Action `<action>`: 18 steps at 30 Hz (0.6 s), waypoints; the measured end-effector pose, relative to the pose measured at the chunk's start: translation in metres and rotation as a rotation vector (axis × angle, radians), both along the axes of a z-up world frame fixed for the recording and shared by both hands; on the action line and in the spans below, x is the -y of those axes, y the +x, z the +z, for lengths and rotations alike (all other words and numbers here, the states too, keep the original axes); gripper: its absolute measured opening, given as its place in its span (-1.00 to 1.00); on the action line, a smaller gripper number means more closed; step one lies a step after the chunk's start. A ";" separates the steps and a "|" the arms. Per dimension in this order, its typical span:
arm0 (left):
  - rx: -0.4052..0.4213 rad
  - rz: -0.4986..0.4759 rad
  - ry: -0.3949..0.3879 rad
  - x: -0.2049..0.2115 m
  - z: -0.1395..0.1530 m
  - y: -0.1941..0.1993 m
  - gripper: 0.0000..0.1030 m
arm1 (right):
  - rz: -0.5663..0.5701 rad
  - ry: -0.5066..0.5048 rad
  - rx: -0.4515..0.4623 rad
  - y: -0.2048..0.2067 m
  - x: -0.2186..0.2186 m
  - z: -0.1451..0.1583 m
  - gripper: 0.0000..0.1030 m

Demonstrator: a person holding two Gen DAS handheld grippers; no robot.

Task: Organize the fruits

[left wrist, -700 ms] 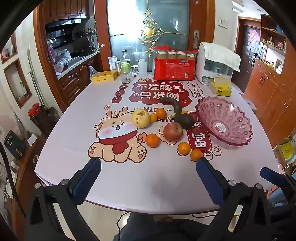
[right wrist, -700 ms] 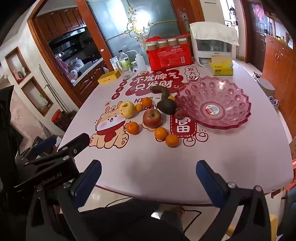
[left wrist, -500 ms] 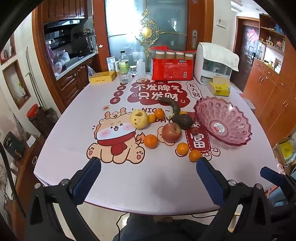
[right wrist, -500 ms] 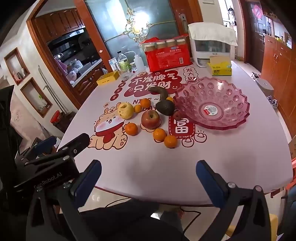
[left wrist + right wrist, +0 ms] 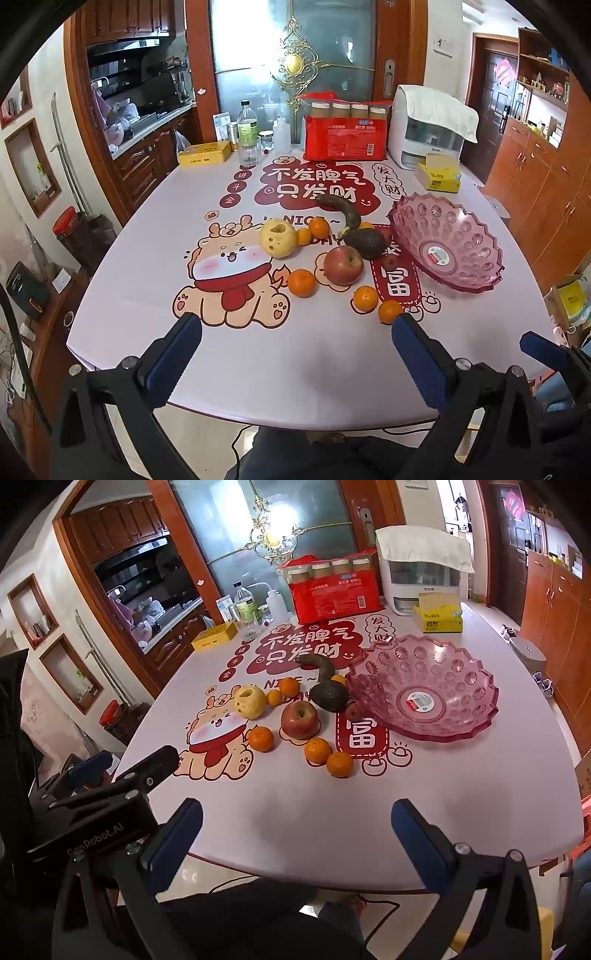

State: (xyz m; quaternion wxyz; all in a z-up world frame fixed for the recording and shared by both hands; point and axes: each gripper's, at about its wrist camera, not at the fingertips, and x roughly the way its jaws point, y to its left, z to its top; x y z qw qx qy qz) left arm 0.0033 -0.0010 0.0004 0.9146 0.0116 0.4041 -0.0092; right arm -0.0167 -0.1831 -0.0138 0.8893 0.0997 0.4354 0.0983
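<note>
Loose fruit lies mid-table: a red apple (image 5: 343, 264) (image 5: 299, 720), a yellow pear (image 5: 277, 237) (image 5: 251, 702), a dark avocado (image 5: 365, 243) (image 5: 329, 697), a blackened banana (image 5: 343, 211), and several small oranges, the nearest (image 5: 389, 311) (image 5: 340, 764). An empty pink glass bowl (image 5: 476, 273) (image 5: 461, 686) stands to their right. My left gripper (image 5: 295, 350) and right gripper (image 5: 295, 830) are both open and empty, low over the near table edge, short of the fruit. The left gripper's body shows in the right wrist view (image 5: 96, 812).
At the table's far end stand a red package of jars (image 5: 345, 131), bottles (image 5: 248, 127), a yellow tin (image 5: 205, 154), a white appliance (image 5: 428, 133) and a yellow tissue box (image 5: 439, 177). Wooden cabinets line the right side.
Both grippers have moved slightly forward toward the table; the fruit and bowl have not moved. Both stay open.
</note>
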 end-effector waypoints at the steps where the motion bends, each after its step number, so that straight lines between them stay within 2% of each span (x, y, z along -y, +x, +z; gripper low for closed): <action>1: 0.000 -0.001 0.000 0.000 0.000 0.000 0.98 | 0.002 0.000 0.000 0.000 0.000 0.000 1.00; 18: -0.006 -0.004 -0.008 -0.001 0.001 0.001 0.98 | -0.011 -0.005 -0.006 0.004 0.000 0.000 1.00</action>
